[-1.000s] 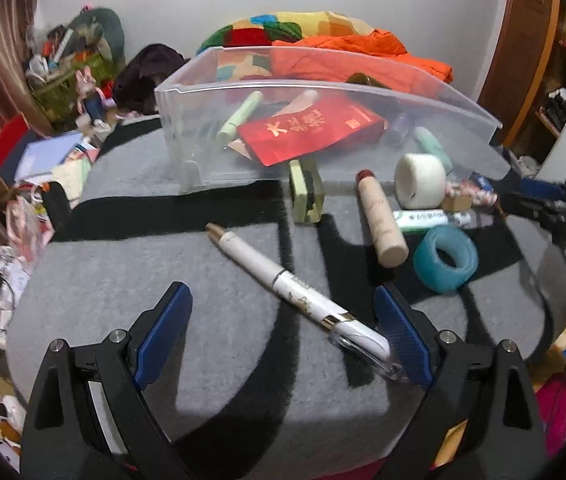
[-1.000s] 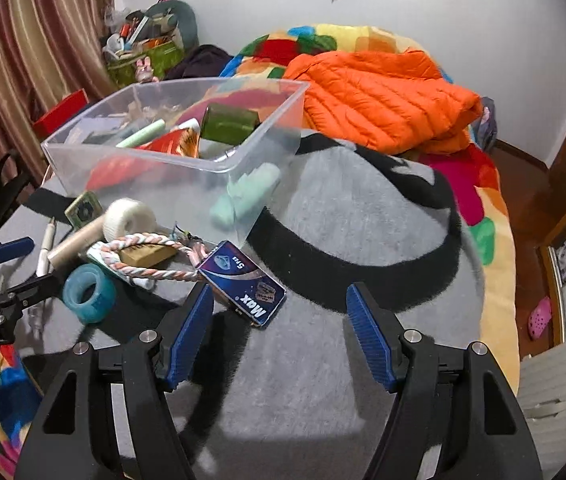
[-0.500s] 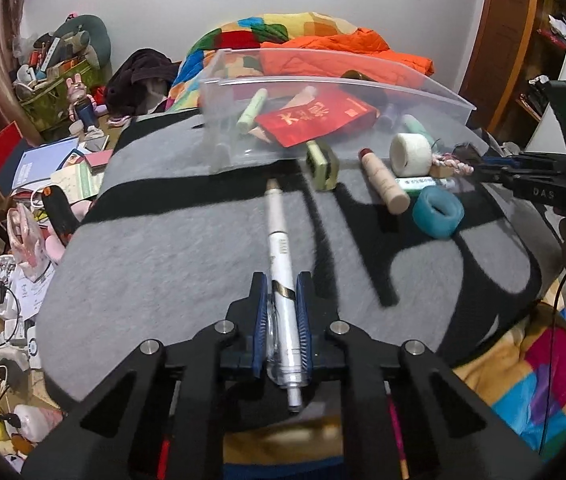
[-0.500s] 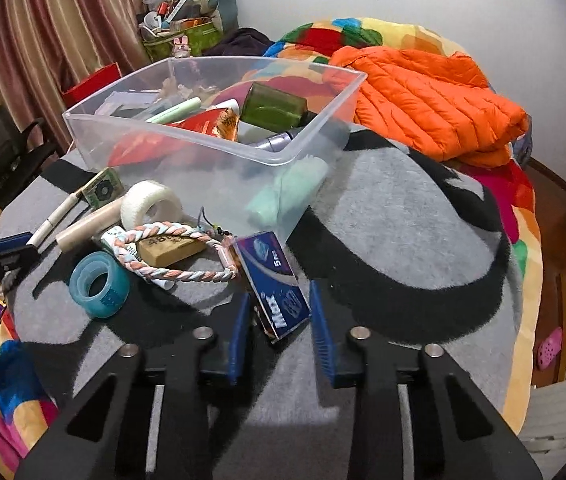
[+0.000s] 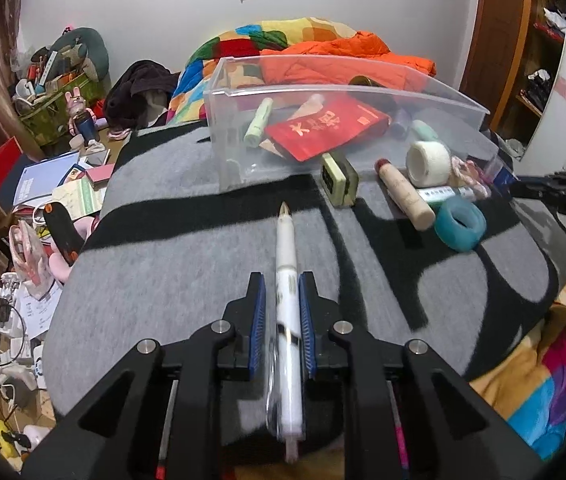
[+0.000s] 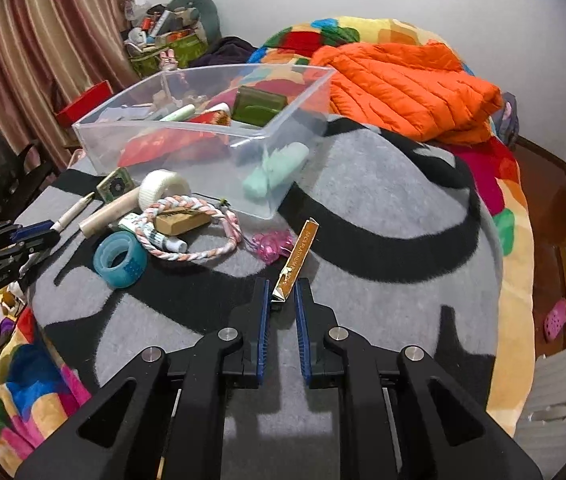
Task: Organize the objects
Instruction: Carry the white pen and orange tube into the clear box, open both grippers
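Note:
My left gripper (image 5: 282,280) is shut on a white pen (image 5: 286,264) and holds it above the grey blanket, tip pointing at the clear plastic bin (image 5: 343,96). My right gripper (image 6: 282,284) is shut on a small flat box (image 6: 297,254), seen edge-on with a gold side, lifted off the blanket. The bin (image 6: 203,132) holds a red envelope (image 5: 323,128), a green tube and other items. In the right wrist view the left gripper (image 6: 23,236) shows at the far left with the pen (image 6: 73,212).
Loose beside the bin: a white tape roll (image 6: 163,188), a teal tape ring (image 6: 120,256), a beige tube (image 5: 405,192), a braided rope (image 6: 187,232), a small green case (image 5: 339,178), a pink trinket (image 6: 271,244). An orange jacket (image 6: 403,84) lies behind. Clutter covers the floor at left.
Both grippers closed: the left took hold of the white pen and raised it, the right took hold of the small box, which turned edge-on and lifted from the blanket.

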